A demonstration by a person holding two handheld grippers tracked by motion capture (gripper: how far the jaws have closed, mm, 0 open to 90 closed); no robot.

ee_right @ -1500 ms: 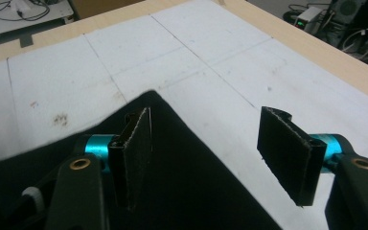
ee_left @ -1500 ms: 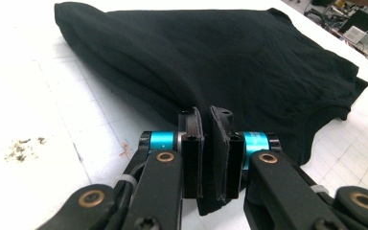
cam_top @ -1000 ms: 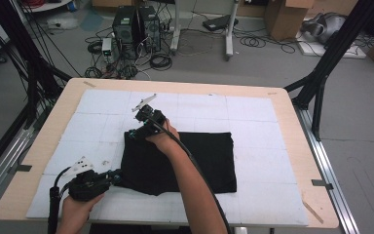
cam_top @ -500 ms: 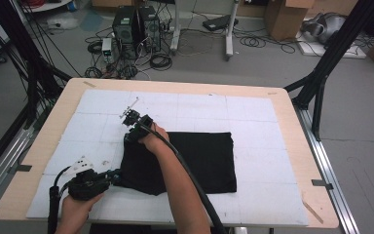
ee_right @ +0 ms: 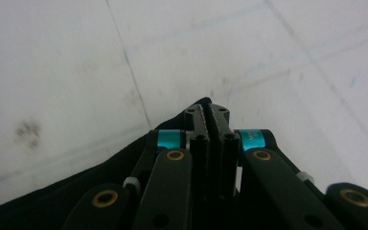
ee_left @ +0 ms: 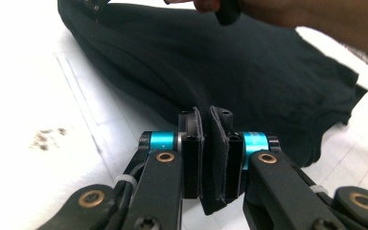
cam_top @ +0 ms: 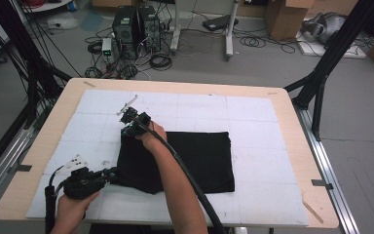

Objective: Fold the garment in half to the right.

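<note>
A black cloth [cam_top: 190, 156] lies folded flat on the white mat [cam_top: 253, 112]. My left gripper [cam_top: 113, 173] is at the cloth's near left corner and is shut on a fold of the cloth [ee_left: 230, 62], which stands between its jaws at the left gripper [ee_left: 207, 115]. My right gripper [cam_top: 125, 130] is at the cloth's far left corner, tips down on the mat. Its jaws have just been closing and now pinch the corner of the cloth [ee_right: 76, 191] at the right gripper [ee_right: 210, 111]. The right forearm [cam_top: 175, 175] crosses over the cloth.
The mat covers a wooden table [cam_top: 292, 122] with black frame posts [cam_top: 321, 83] at its sides. Small dark smudges [ee_left: 45, 136] mark the mat near my left gripper. Computer towers [cam_top: 134, 24] and cables lie on the floor beyond the far edge.
My right gripper has shifted slightly left and down onto the cloth's far left corner, and its jaws have closed on it. The left gripper has kept its grip in place.
</note>
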